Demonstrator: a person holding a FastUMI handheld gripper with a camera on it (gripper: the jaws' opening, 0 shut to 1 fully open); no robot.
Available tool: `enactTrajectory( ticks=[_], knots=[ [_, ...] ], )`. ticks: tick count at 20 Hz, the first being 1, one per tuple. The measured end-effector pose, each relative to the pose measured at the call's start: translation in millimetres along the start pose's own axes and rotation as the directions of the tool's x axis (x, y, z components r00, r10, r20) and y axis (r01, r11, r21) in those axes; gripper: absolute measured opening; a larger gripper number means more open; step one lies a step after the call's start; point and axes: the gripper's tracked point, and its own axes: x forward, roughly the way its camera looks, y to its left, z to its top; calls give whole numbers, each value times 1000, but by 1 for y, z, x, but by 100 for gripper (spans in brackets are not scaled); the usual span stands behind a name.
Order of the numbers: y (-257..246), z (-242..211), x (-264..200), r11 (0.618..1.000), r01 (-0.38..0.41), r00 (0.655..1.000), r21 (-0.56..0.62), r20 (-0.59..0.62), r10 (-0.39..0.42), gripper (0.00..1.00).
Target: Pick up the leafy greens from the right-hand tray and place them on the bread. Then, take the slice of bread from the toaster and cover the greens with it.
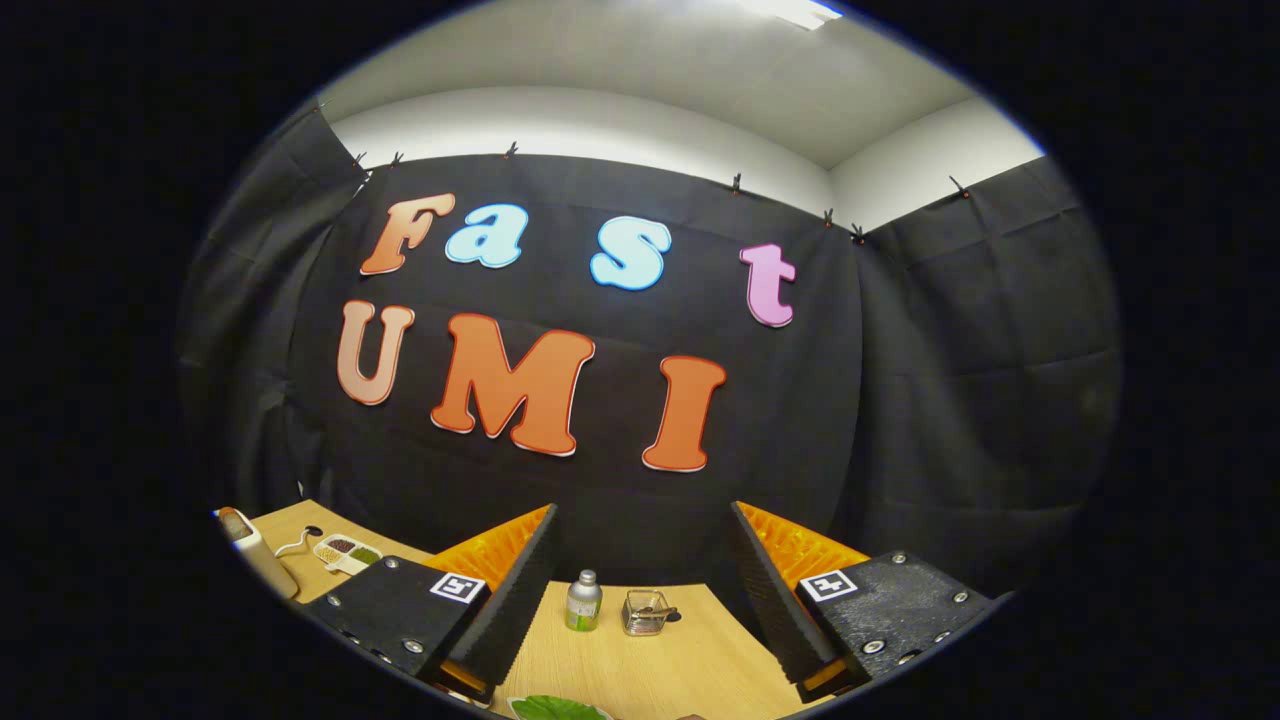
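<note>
My gripper is open and held above the wooden table, with a wide gap and nothing between the fingers. Low down between the finger bases, close beneath me, shows the top of a green leaf with a white rim around it; the rest of it is cut off. Off beyond the left finger stands a white appliance with a brown slice in its top, apparently the toaster with bread. Most of the table under the gripper is hidden.
Ahead between the fingers stand a small silver-capped bottle and a little clear glass jar near the table's far edge. A small white compartment dish with dark and green contents and a white cable lie beside the toaster.
</note>
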Motion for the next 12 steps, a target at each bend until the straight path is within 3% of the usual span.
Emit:
enactTrajectory(
  ticks=[5,9,12],
  knots=[
    [18,-87,3,997,-72,975,-3,-211,70,99],
    [39,-147,-4,988,-156,926,-14,-350,141,99],
    [50,-194,-13,975,-220,866,-13,-464,189,99]
  ],
)
